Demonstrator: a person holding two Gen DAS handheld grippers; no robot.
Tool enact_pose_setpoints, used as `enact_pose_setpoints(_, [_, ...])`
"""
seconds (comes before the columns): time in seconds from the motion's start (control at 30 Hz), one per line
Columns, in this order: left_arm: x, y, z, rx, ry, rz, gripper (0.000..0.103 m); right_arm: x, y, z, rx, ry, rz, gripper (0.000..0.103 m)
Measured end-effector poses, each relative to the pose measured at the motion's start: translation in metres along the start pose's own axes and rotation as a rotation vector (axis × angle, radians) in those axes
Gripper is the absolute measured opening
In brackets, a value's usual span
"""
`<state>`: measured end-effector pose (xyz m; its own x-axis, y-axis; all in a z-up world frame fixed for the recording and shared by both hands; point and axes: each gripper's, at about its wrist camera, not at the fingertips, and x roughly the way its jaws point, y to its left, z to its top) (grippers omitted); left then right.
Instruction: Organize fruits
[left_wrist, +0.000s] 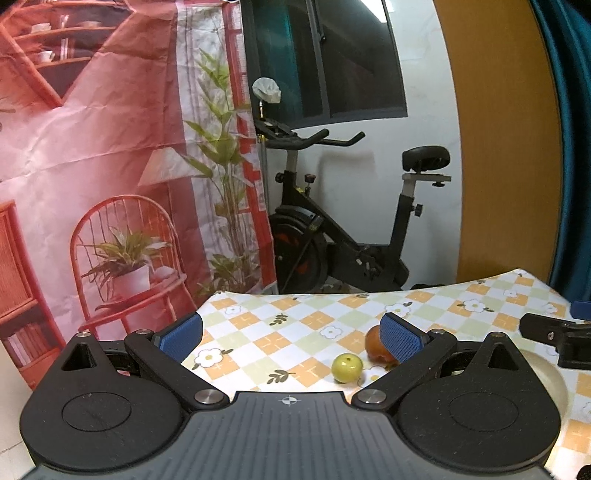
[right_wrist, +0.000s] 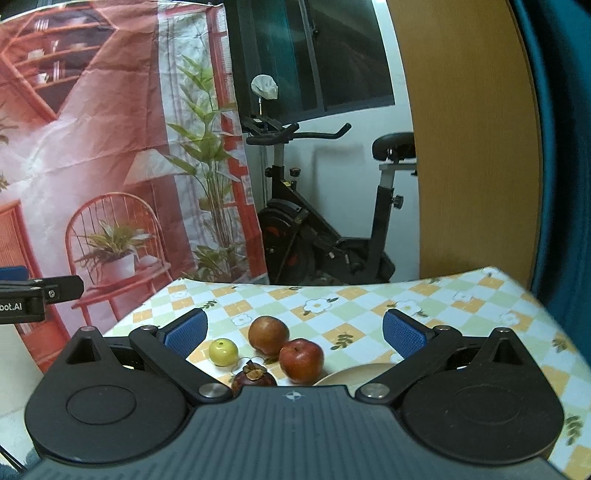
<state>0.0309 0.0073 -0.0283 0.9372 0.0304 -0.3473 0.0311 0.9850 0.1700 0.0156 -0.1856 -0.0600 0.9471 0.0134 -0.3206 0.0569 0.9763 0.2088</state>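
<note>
Currently both units idle above the table (right_wrist: 461, 295). Left hand-held gripper (left_wrist: 291, 332) spread wide, nothing between its pads; right hand-held gripper (right_wrist: 293, 330) likewise spread, empty. Fruits cluster near the table's front-left: small yellow-green fruit (right_wrist: 223, 352), brownish round fruit (right_wrist: 268, 334), red apple (right_wrist: 301, 360) touching it, dark mangosteen (right_wrist: 253, 378) nearest the camera. Cream plate (right_wrist: 354, 373) just right of the apple.

Dim indoor light, window (left_wrist: 325, 55) dark; strong fisheye bending at edges; slightly soft focus.
</note>
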Motion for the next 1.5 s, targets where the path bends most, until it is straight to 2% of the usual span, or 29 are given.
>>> enact_pose_setpoints(0.1, [0.008, 0.003, -0.004, 0.002, 0.014, -0.012, 0.103, 0.009, -0.008, -0.006, 0.026, -0.01, -0.013, 0.103])
enact_pose_setpoints(0.33, [0.033, 0.012, -0.021, -0.058, 0.068, -0.027, 0.101, 0.029, -0.022, -0.022, 0.037, -0.058, 0.026, 0.103])
enact_pose_setpoints(0.4, [0.041, 0.011, -0.025, -0.039, 0.085, -0.003, 0.098, 0.038, -0.023, -0.025, 0.019, -0.039, 0.028, 0.103])
enact_pose_setpoints(0.5, [0.049, 0.01, -0.032, -0.024, 0.107, -0.014, 0.095, 0.053, -0.025, -0.03, -0.005, 0.03, 0.069, 0.103])
enact_pose_setpoints(0.63, [0.055, 0.015, -0.039, -0.047, 0.112, -0.049, 0.091, 0.067, -0.021, -0.034, -0.064, 0.045, 0.073, 0.103])
enact_pose_setpoints(0.73, [0.06, 0.019, -0.043, -0.062, 0.114, -0.052, 0.09, 0.074, -0.016, -0.041, -0.088, 0.056, 0.135, 0.103])
enact_pose_setpoints(0.8, [0.064, 0.024, -0.046, -0.094, 0.117, -0.075, 0.09, 0.077, -0.012, -0.047, -0.101, 0.073, 0.166, 0.103])
enact_pose_setpoints(0.93, [0.063, 0.028, -0.056, -0.167, 0.095, -0.163, 0.09, 0.079, 0.001, -0.06, -0.148, 0.079, 0.167, 0.103])
enact_pose_setpoints(1.17, [0.066, 0.021, -0.069, -0.127, 0.119, -0.201, 0.09, 0.07, 0.015, -0.078, -0.189, 0.088, 0.168, 0.103])
enact_pose_setpoints(1.23, [0.068, 0.018, -0.074, -0.118, 0.152, -0.221, 0.091, 0.066, 0.015, -0.081, -0.204, 0.091, 0.167, 0.103])
enact_pose_setpoints(1.37, [0.076, 0.019, -0.084, -0.142, 0.259, -0.19, 0.091, 0.06, 0.016, -0.083, -0.228, 0.093, 0.167, 0.103])
enact_pose_setpoints(1.5, [0.077, 0.025, -0.084, -0.148, 0.27, -0.143, 0.091, 0.058, 0.017, -0.083, -0.228, 0.107, 0.177, 0.103])
